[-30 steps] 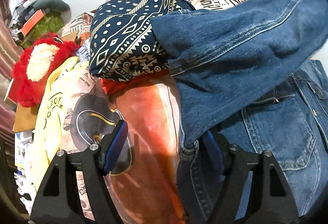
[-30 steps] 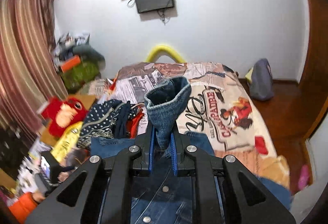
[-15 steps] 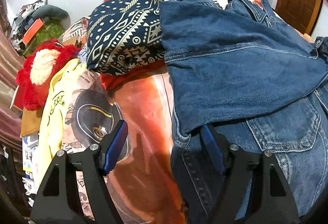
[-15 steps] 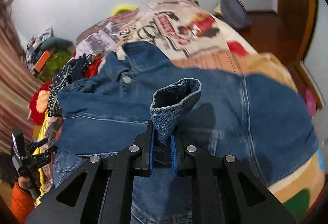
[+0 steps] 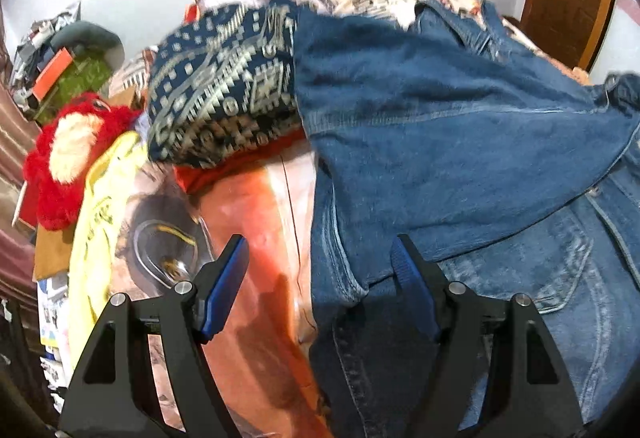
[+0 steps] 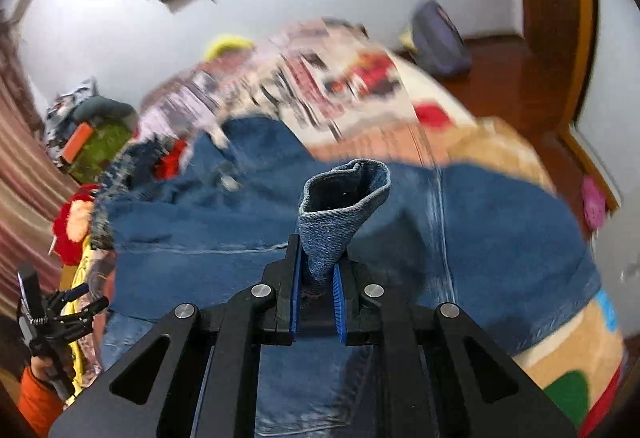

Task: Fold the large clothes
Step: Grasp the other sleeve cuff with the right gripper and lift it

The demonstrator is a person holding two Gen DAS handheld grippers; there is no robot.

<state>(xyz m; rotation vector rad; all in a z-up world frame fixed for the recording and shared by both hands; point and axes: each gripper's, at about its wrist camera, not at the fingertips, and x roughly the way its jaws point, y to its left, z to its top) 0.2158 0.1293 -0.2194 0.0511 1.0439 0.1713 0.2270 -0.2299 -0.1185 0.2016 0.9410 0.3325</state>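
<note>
The denim jacket [image 6: 280, 222] lies spread across the bed [image 6: 500, 141], front side up in the left wrist view, where a chest pocket shows at the lower right. One sleeve [image 5: 440, 141] is laid across the body of the jacket, which suggests a sleeve-in fold is under way.

The right gripper [image 6: 316, 278] is clenched on the cuff [image 6: 340, 209] of that sleeve. The cuff stands up out of the closed pads as an open tube, so the grip sits low on the cuff and leaves its mouth free. Holding the sleeve by its end gives the person control over its whole length, which is probably why the cuff was chosen, not the middle of the sleeve.

The left gripper [image 5: 320, 278] is released, its blue pads wide apart. It hovers low over the jacket's left edge, with one pad above the orange printed bedcover [image 5: 256, 222] and the other above the denim. It grasps nothing. Its place at the side seam looks like readiness either to pin the body flat or to take up that edge for the next fold.

A navy patterned garment [image 5: 224, 93] lies just beside the jacket near its shoulder, on something red, and a red plush toy [image 5: 68, 157] sits further off at the bed's edge. Both crowd the working space, so the jacket may need folding toward the clearer side.
</note>
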